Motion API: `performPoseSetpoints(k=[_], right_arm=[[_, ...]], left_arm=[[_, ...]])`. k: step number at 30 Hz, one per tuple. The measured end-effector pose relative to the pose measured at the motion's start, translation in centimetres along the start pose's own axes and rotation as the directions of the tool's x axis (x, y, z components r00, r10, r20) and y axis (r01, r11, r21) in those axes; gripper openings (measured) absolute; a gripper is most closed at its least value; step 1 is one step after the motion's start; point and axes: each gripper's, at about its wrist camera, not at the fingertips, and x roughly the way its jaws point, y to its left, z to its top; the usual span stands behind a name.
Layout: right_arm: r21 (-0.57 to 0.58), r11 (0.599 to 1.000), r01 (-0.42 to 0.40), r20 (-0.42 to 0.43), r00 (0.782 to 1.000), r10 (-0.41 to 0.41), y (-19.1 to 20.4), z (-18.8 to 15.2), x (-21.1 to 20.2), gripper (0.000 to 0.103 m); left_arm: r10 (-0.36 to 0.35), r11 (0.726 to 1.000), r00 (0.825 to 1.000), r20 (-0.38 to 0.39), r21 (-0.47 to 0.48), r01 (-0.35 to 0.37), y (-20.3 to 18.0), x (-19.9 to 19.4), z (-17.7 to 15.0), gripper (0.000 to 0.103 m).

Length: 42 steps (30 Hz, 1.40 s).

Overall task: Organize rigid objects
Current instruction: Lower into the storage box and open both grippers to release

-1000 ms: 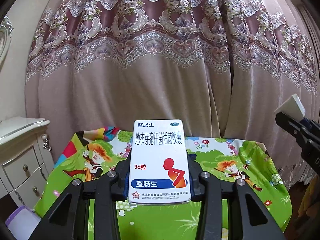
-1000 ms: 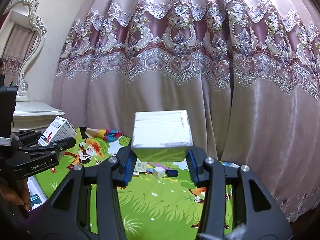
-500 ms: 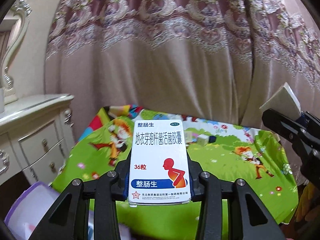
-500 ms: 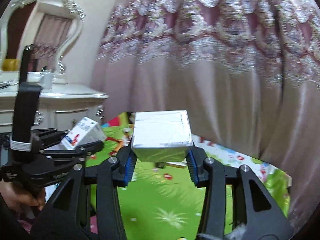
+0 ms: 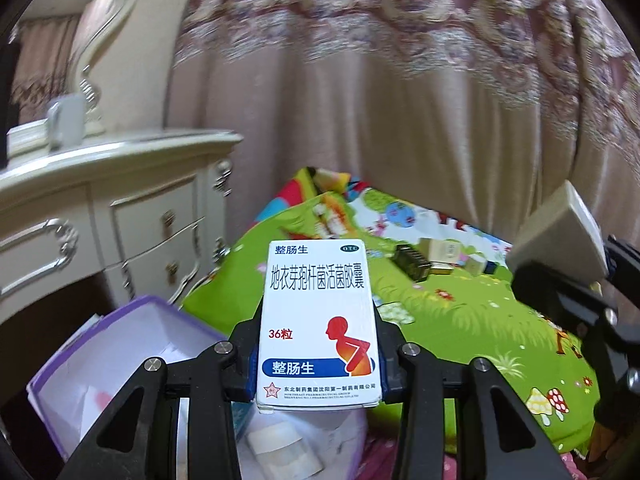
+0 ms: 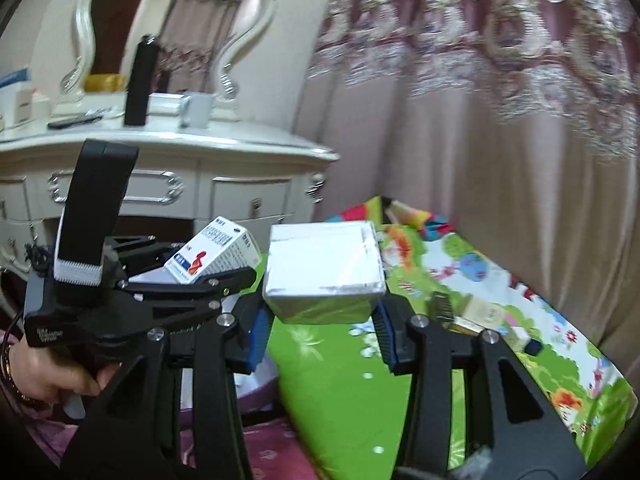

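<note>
A pink curtain point(image 5: 400, 100) with an embroidered band hangs behind a low surface covered by a bright green cartoon-print cloth point(image 5: 460, 320). At the far left stands a cream dresser point(image 5: 100, 208) with carved drawers; in the right wrist view a curvy-framed mirror point(image 6: 160, 20) rises above it, with a pale mug point(image 6: 198, 110) and other small items on its top.

Just below the dresser, at the near left edge of the cloth, sits a purple-rimmed open box point(image 5: 120, 352) with white walls; something white lies inside it, too blurred to name.

The left gripper point(image 5: 318, 356) is clamped on a white medicine carton point(image 5: 318, 320) with blue and red print, held upright between its pads, above the near right edge of the purple box. In the right wrist view the same gripper point(image 6: 208, 276) shows from the side, with a hand point(image 6: 52, 372) wrapped around its handle at lower left.

Further right on the cloth, near the curtain, lies a small cluster: a dark little box point(image 5: 412, 262) and a tan carton point(image 5: 440, 250) just beside it, with more small items next to them.

The right gripper point(image 6: 322, 324) is closed on a white block wrapped in shiny film point(image 6: 324, 268), pinched between its blue pads above the cloth. From the left wrist view this block point(image 5: 560, 236) appears at the right edge, tilted.
</note>
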Motion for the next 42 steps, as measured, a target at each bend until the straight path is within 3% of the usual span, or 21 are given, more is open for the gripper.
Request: performPoseSetpoints(k=[11, 25, 33, 35, 37, 38, 40, 42], right_arm=[[-0.099, 0.98, -0.175, -0.101, 0.981, 0.165, 5.2, -0.2, 3.8, 0.049], [-0.176, 0.904, -0.39, -0.271, 0.902, 0.336, 11.5, -1.6, 8.4, 0.049], [-0.136, 0.89, -0.436, -0.332, 0.866, 0.374, 13.2, -4.2, 9.6, 0.049], [-0.107, 0.889, -0.445, -0.347, 0.855, 0.387, 13.1, -4.8, 9.9, 0.049], [-0.073, 0.888, -0.455, -0.352, 0.844, 0.404, 12.9, -5.3, 10.0, 0.049], [-0.059, 0.886, -0.46, -0.353, 0.84, 0.413, 12.7, -5.3, 10.3, 0.049], [-0.027, 0.884, -0.467, -0.356, 0.831, 0.428, 12.1, -5.5, 10.6, 0.058], [0.003, 0.89, -0.455, -0.343, 0.836, 0.429, 11.2, -5.6, 10.6, 0.072]], left_arm=[[0.119, 0.988, 0.991, -0.065, -0.091, -0.125, 5.9, 0.0, -2.2, 0.042], [0.284, 0.946, 0.952, -0.112, -0.128, -0.297, 12.4, -0.5, -3.1, 0.042], [0.305, 0.935, 0.926, -0.222, -0.114, -0.336, 14.2, 1.6, -4.4, 0.043], [0.308, 0.933, 0.919, -0.245, -0.11, -0.342, 14.2, 2.1, -4.6, 0.049], [0.337, 0.92, 0.902, -0.271, -0.109, -0.376, 14.4, 2.7, -4.7, 0.083], [0.361, 0.909, 0.889, -0.283, -0.107, -0.404, 14.5, 2.8, -4.7, 0.089], [0.389, 0.893, 0.874, -0.291, -0.113, -0.435, 14.5, 3.0, -4.6, 0.091], [0.386, 0.894, 0.873, -0.297, -0.115, -0.434, 14.3, 3.1, -4.4, 0.091]])
